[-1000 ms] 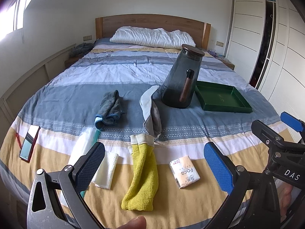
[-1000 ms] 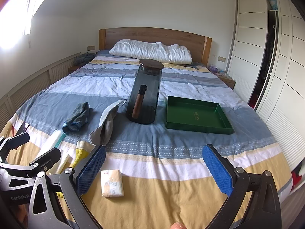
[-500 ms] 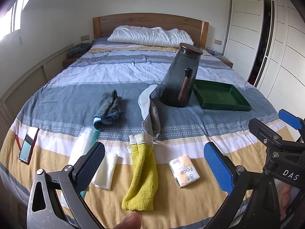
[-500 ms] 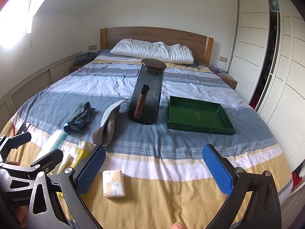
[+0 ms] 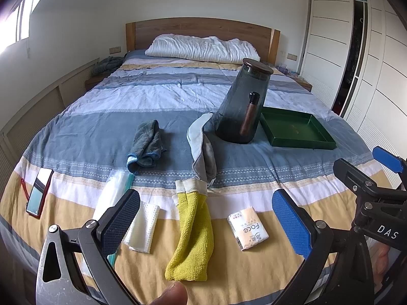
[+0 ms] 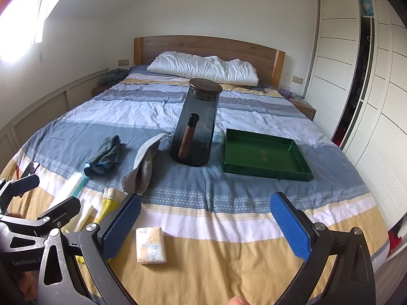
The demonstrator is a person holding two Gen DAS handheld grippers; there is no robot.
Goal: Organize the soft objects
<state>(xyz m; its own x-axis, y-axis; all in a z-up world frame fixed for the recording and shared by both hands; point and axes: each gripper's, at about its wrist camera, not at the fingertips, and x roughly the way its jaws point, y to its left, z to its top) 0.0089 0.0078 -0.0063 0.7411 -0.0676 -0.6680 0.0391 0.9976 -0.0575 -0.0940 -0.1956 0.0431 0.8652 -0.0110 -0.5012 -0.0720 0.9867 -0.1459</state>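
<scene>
Both grippers [image 5: 206, 218] [image 6: 205, 225] wide, empty. Yellow towel [image 5: 192, 236] near bed's foot edge: limp, light; pinch mid-fold.

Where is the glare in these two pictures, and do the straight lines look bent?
Left wrist view: the window at upper left is overexposed; wardrobe doors curve. Right wrist view: the glare at the window is stronger and washes out the wall; the wardrobe bows too. The bed is evenly lit and sharp in both.
</scene>
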